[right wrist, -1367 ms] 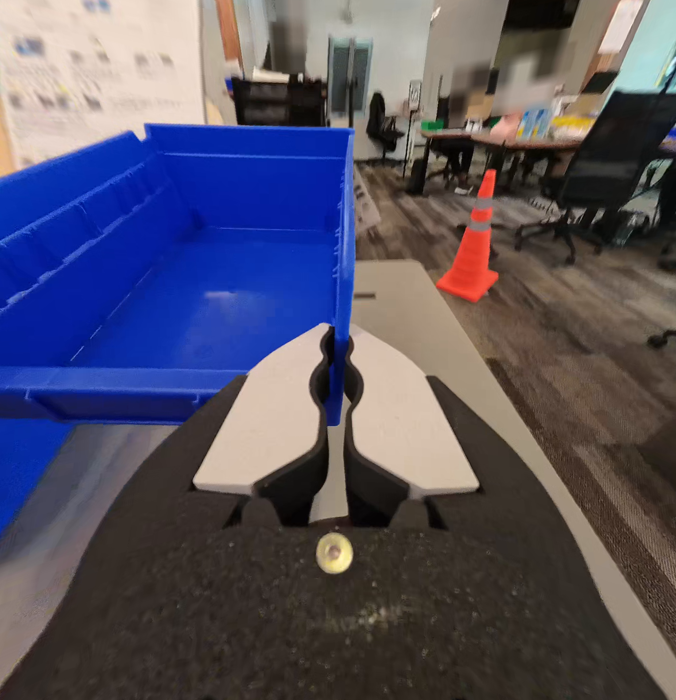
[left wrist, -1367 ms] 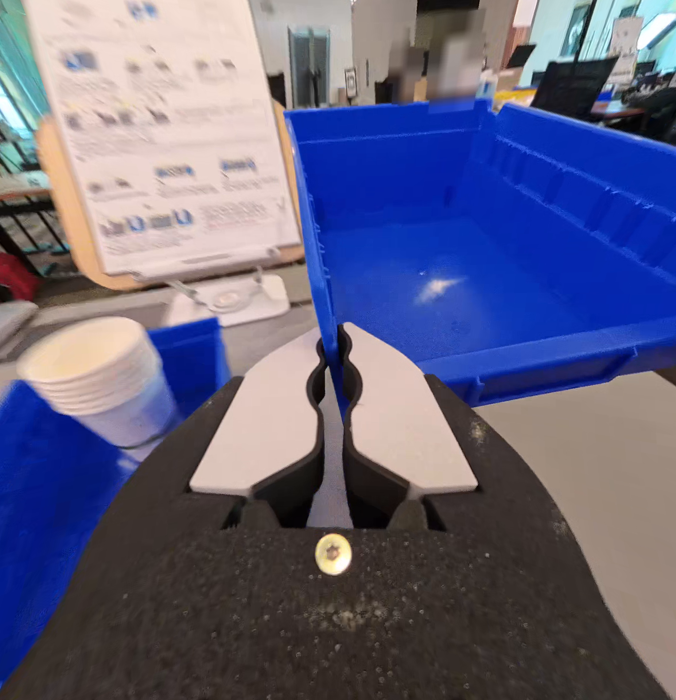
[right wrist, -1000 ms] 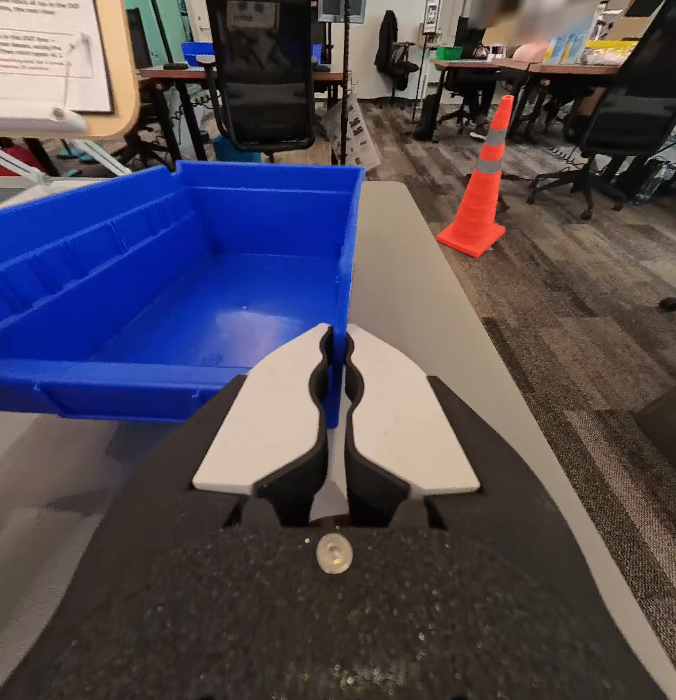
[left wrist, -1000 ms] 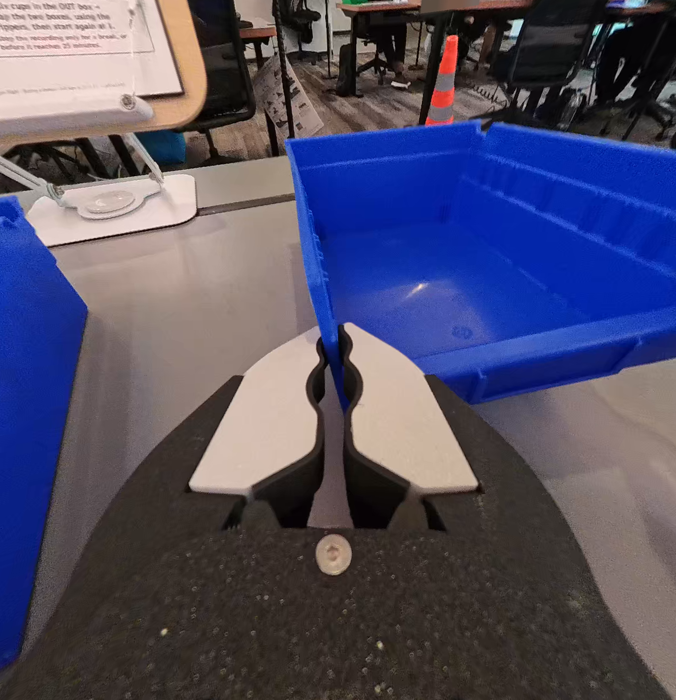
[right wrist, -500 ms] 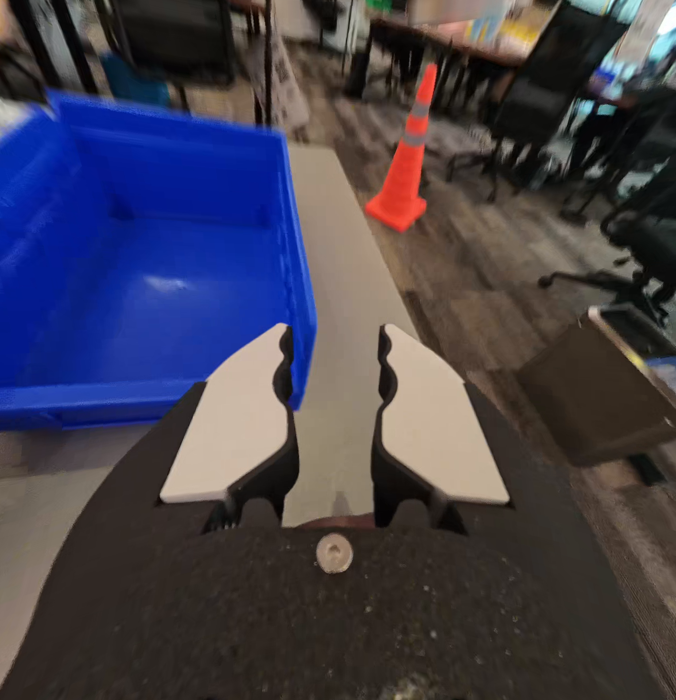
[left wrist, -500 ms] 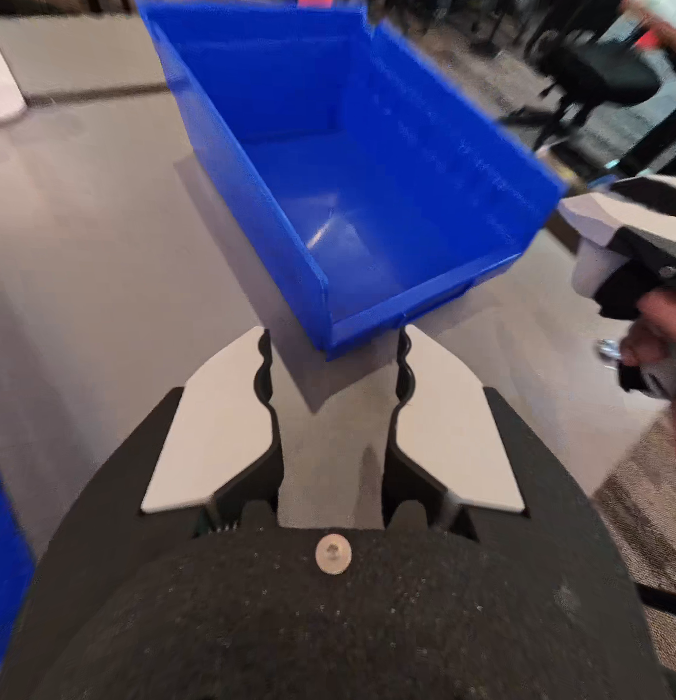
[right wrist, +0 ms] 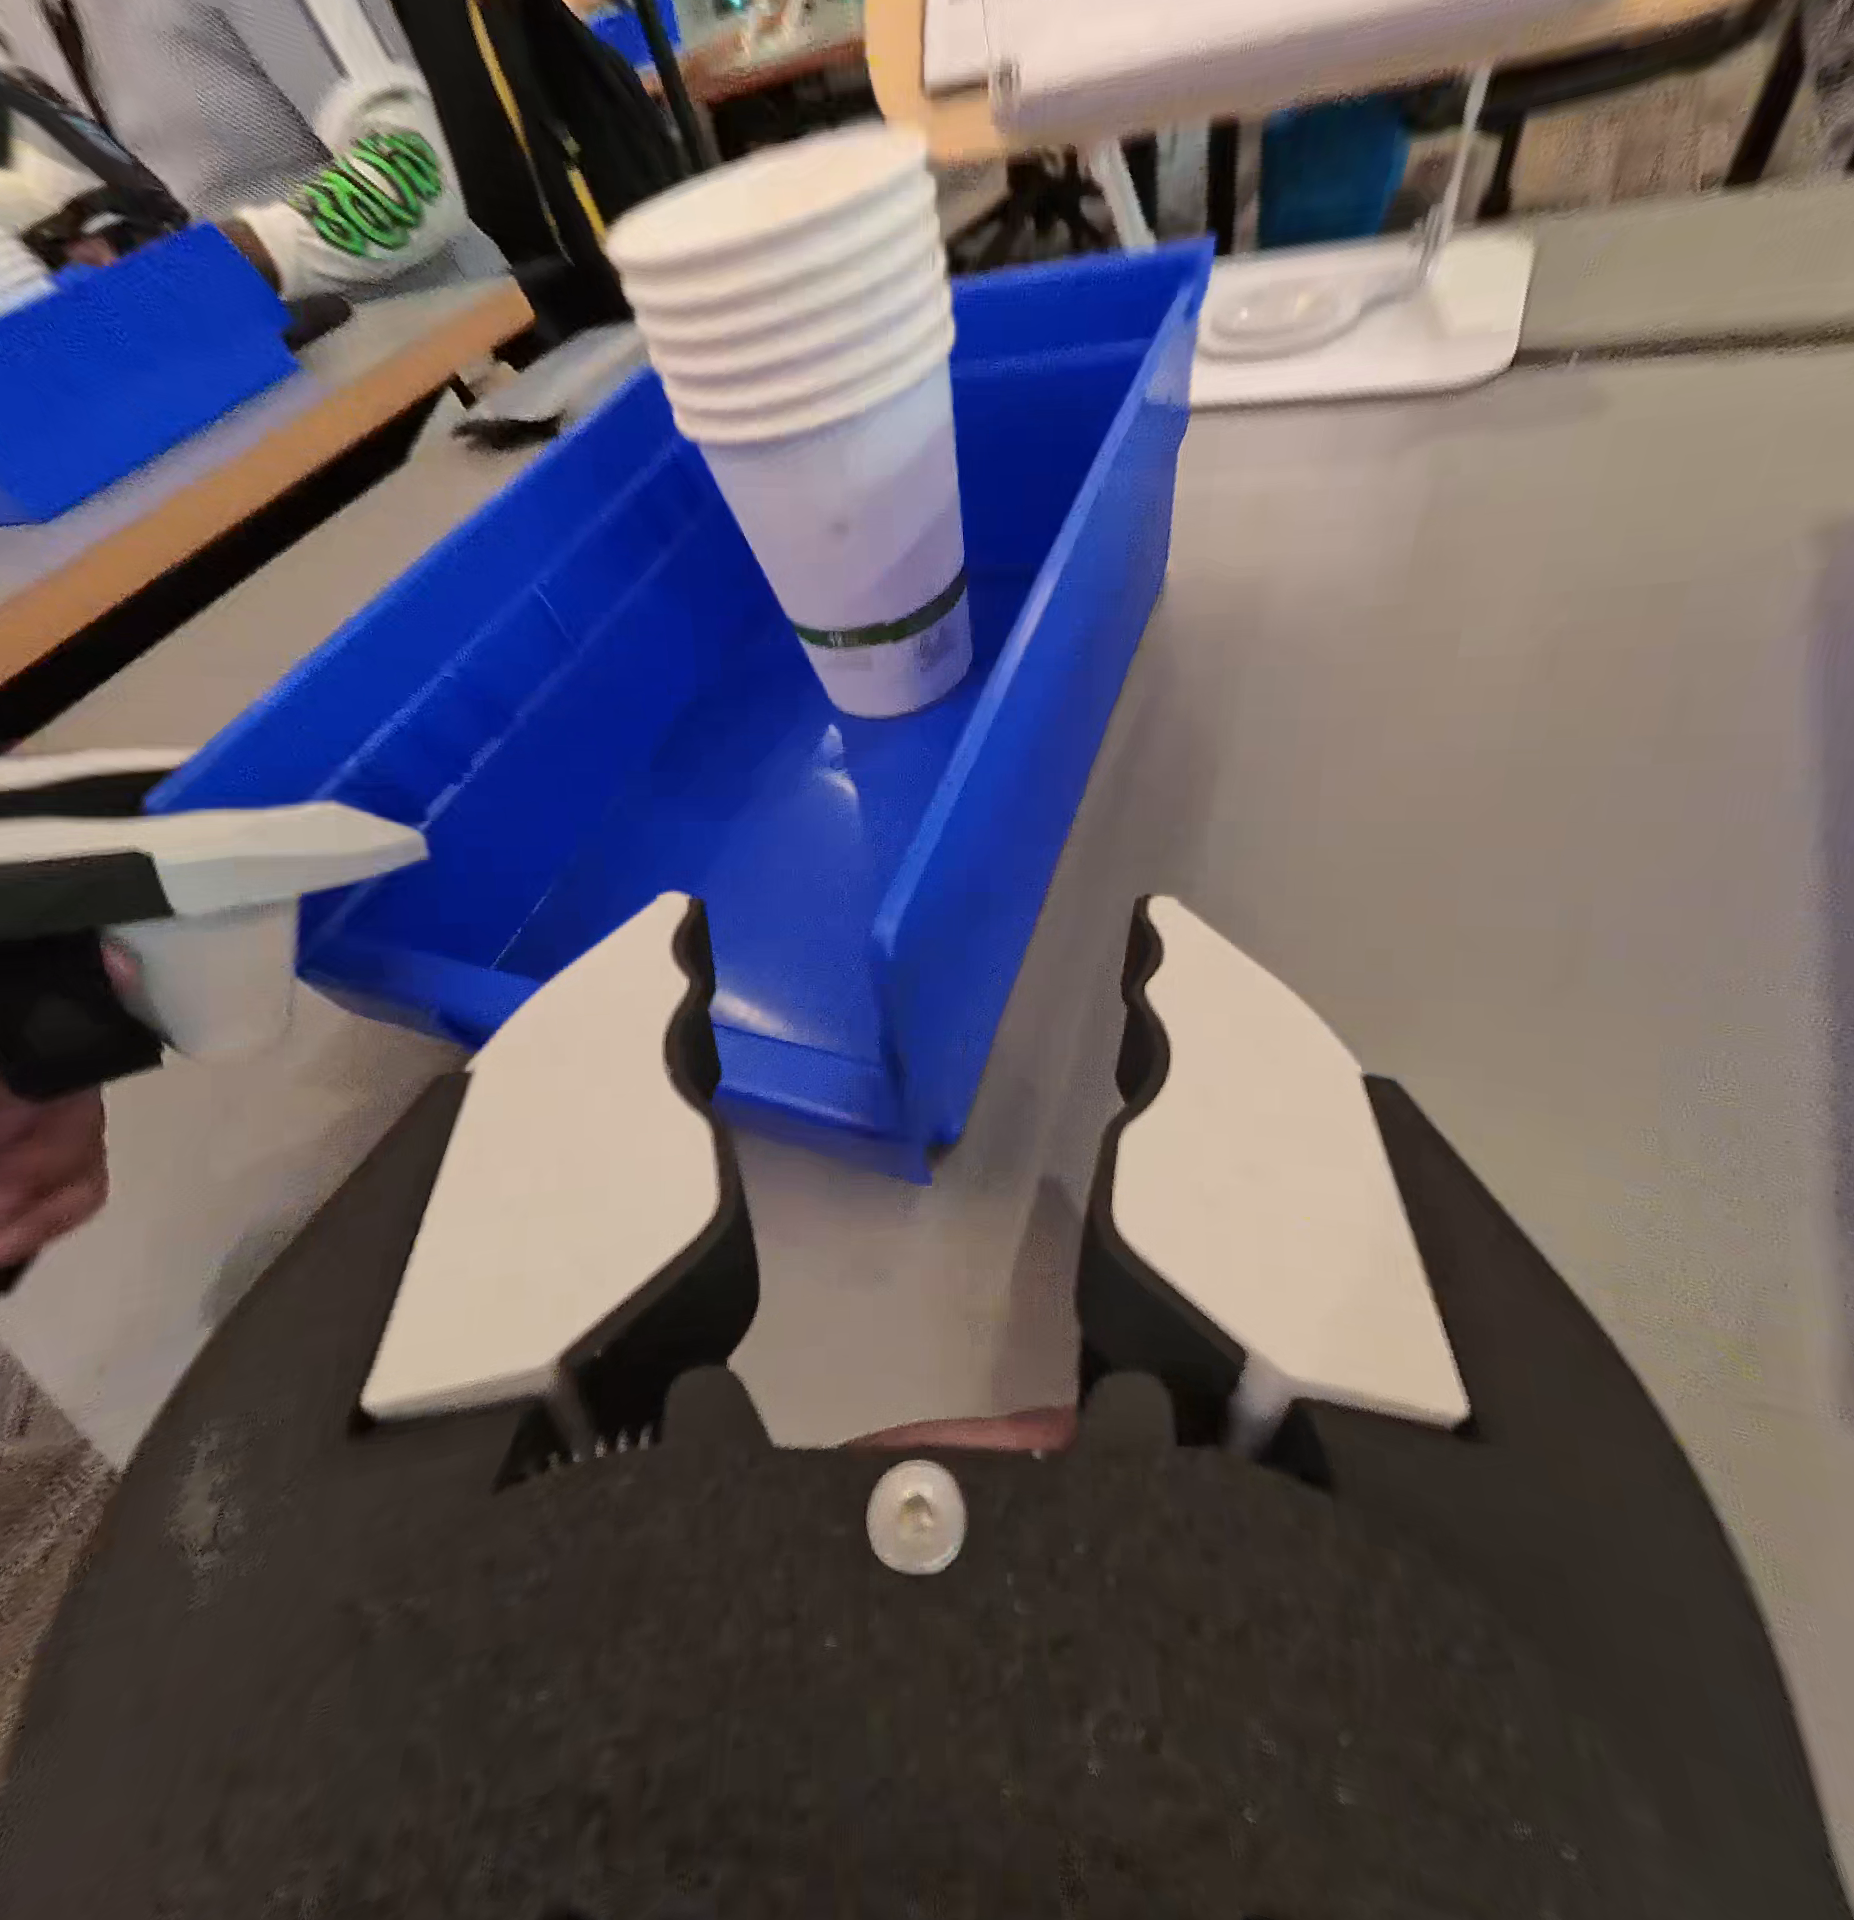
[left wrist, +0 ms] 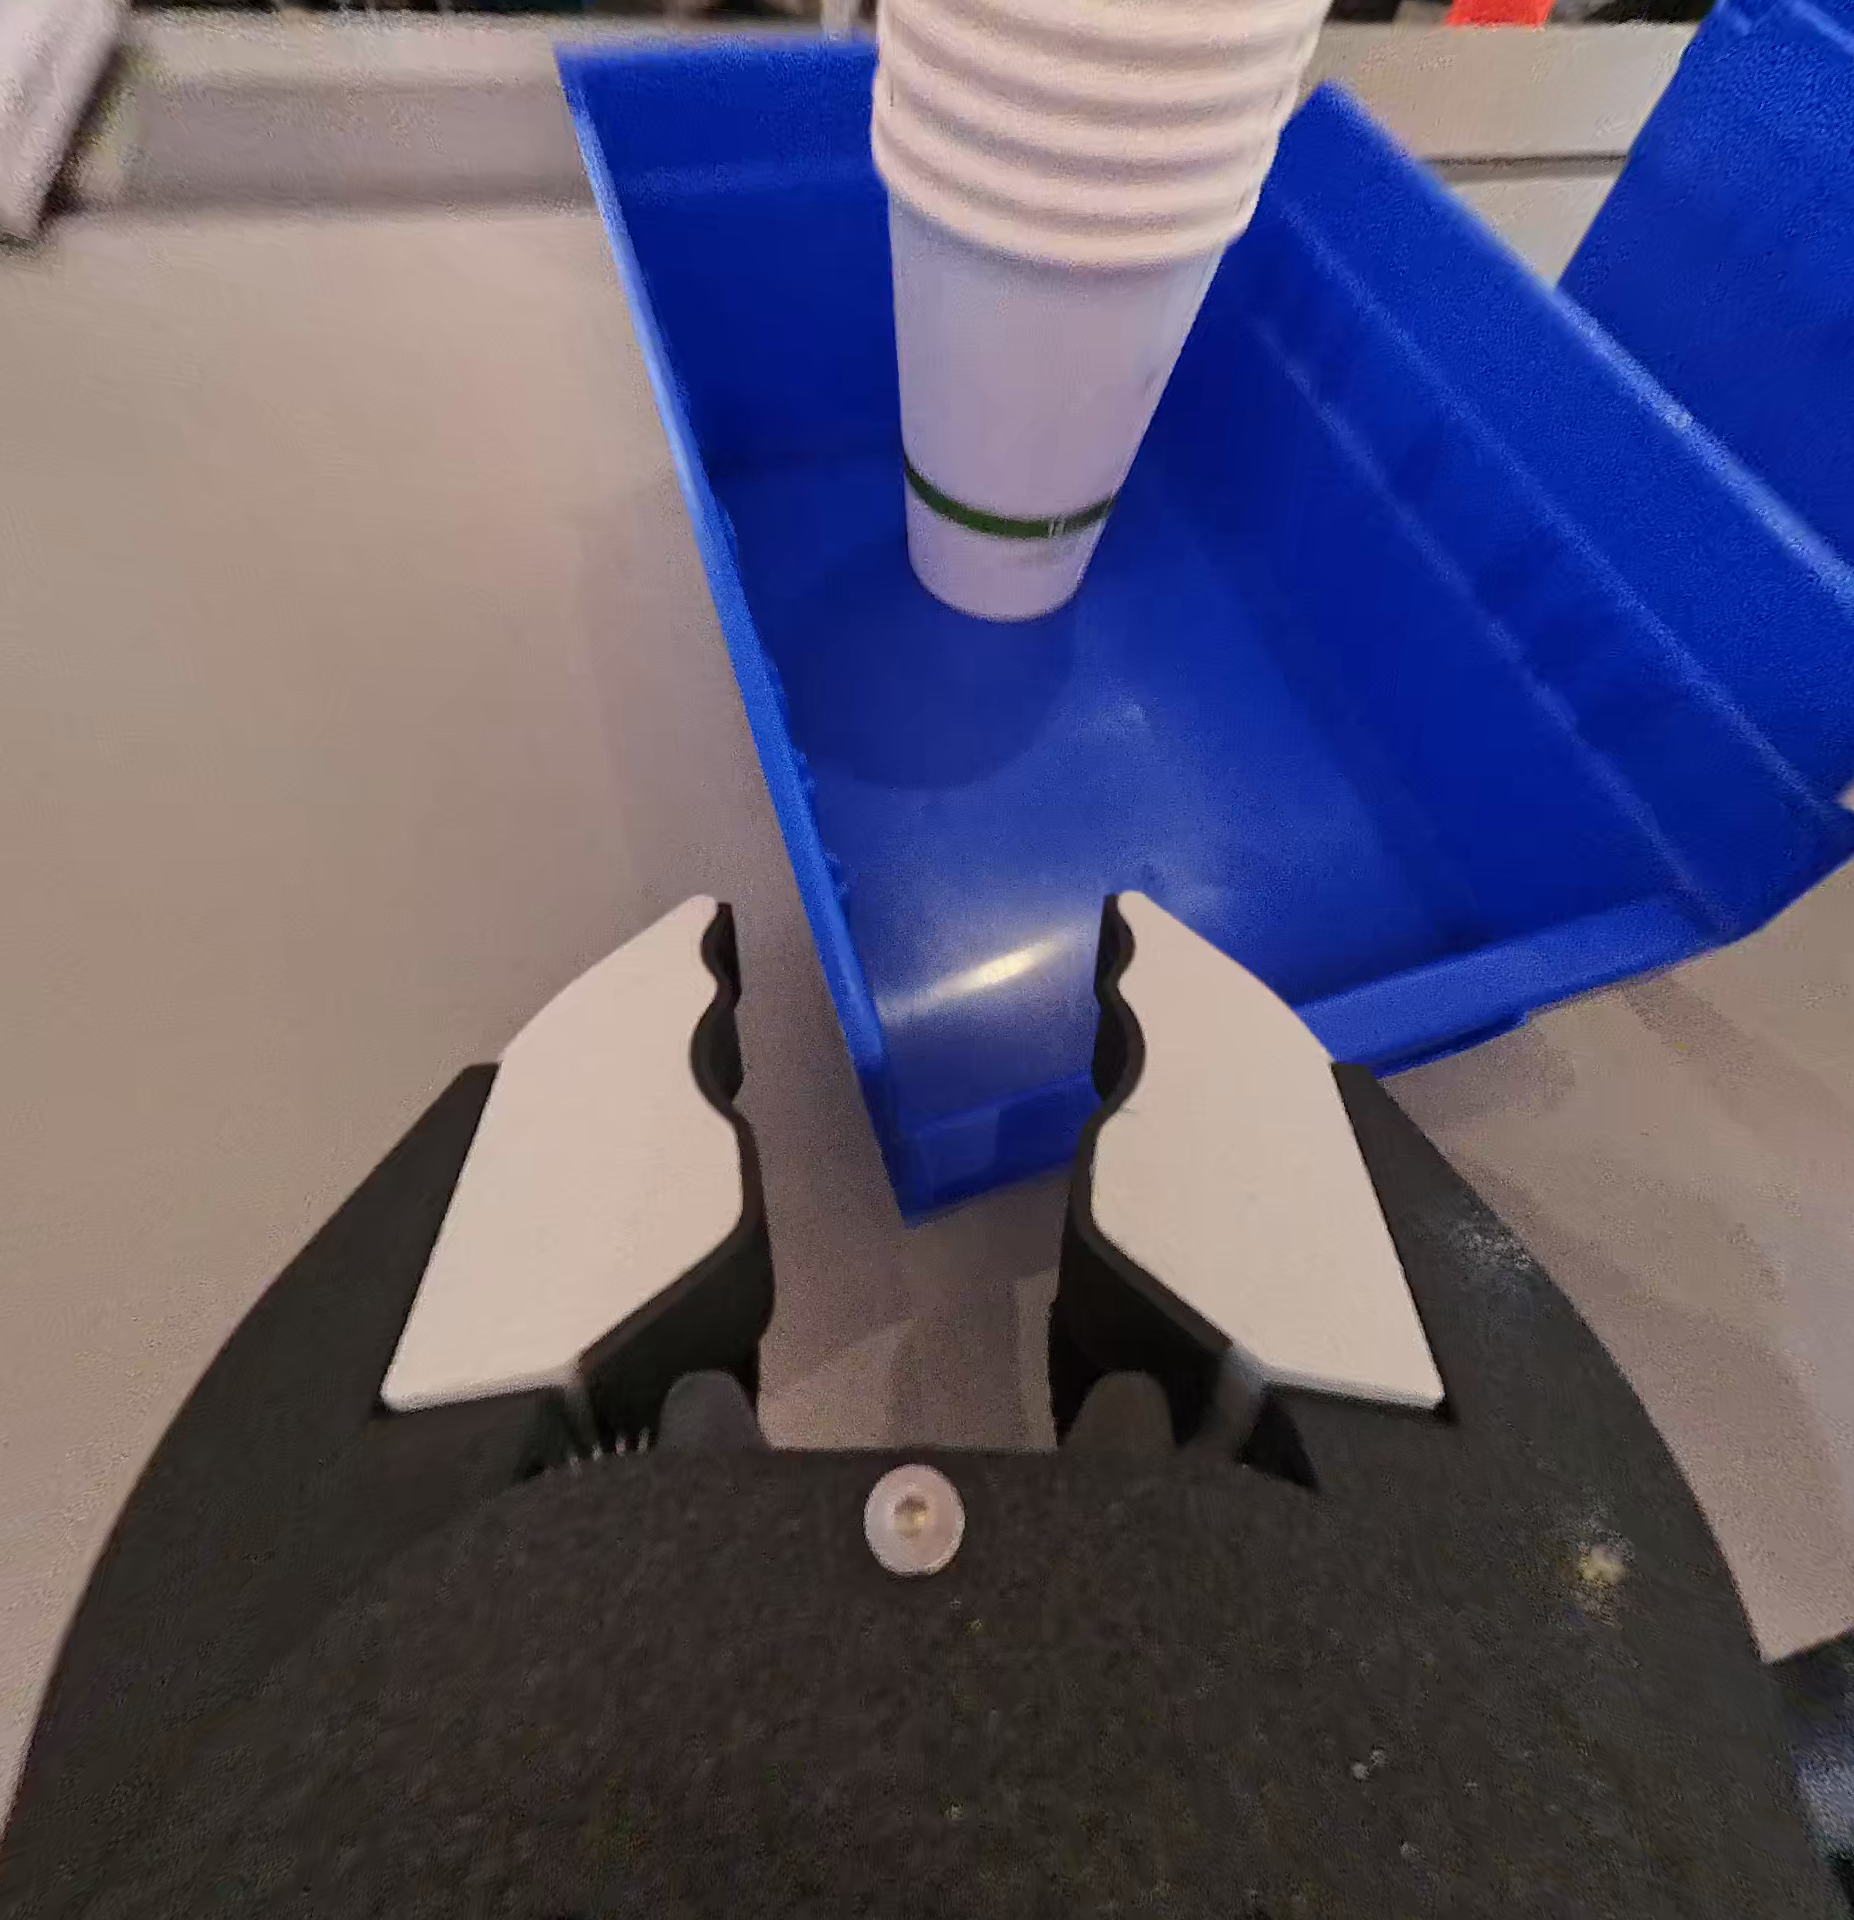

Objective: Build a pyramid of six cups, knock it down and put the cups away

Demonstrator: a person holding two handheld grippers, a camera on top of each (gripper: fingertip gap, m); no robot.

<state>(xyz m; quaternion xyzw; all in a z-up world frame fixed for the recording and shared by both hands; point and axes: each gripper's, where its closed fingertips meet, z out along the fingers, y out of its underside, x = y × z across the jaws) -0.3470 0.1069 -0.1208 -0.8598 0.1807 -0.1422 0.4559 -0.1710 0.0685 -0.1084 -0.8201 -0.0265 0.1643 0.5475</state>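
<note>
Cups: one nested stack of white paper cups with a green band near the base (right wrist: pixel 829 447), standing upright on the floor of an open blue plastic bin (right wrist: pixel 1048 665), close to one long wall. Rolled rims visible in the right wrist view: seven, so the stack may hold one more than the task names; the count is uncertain under blur. Bins: one holding the stack; a second blue bin (left wrist: pixel 1754 260) shows only as a corner at the edge of the left wrist view; a third blue bin (right wrist: pixel 123 364) sits on a separate table behind. Grey surface (left wrist: pixel 279 623): one, bare around the bin. Left gripper (left wrist: pixel 912 914): jaws spread, empty, hovering above the bin's near corner. Right gripper (right wrist: pixel 912 914): jaws spread, empty, just off the bin's other near corner. Step in hand, by judgement: the start of building, no cup yet placed. Next move calls for steadying the stack and separating single cups from it.
</note>
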